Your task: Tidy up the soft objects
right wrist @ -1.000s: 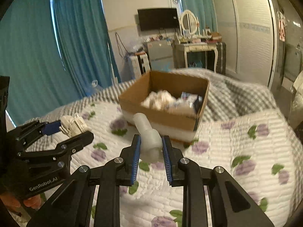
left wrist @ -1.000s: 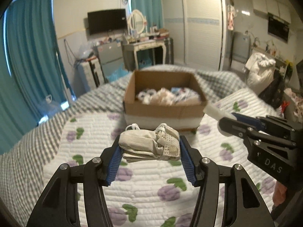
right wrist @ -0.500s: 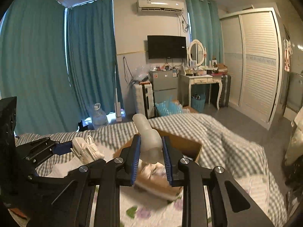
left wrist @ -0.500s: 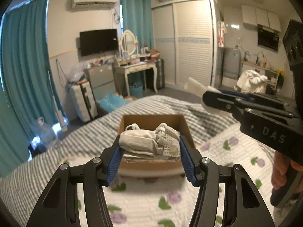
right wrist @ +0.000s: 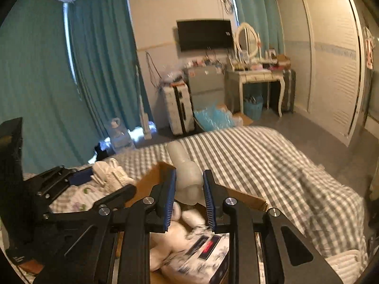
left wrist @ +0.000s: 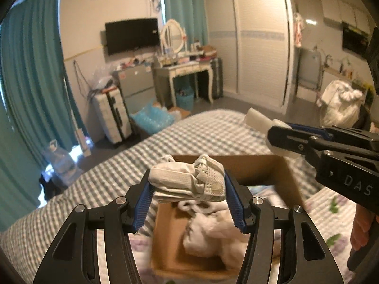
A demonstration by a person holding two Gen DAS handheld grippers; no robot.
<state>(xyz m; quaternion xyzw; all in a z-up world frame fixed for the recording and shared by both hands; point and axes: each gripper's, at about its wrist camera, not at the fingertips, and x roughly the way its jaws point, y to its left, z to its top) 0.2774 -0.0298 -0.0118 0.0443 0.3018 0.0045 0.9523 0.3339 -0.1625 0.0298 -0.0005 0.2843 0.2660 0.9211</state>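
A folded white sock bundle (left wrist: 187,181) is pinched crosswise in the left gripper (left wrist: 187,197), its long axis running from pad to pad, above the open cardboard box (left wrist: 165,239) on the bed (left wrist: 208,130). A pale foam cylinder (right wrist: 187,175) is clamped in the right gripper (right wrist: 188,197), its long axis pointing forward and up, also over the box, where white soft items (left wrist: 213,234) are seen.
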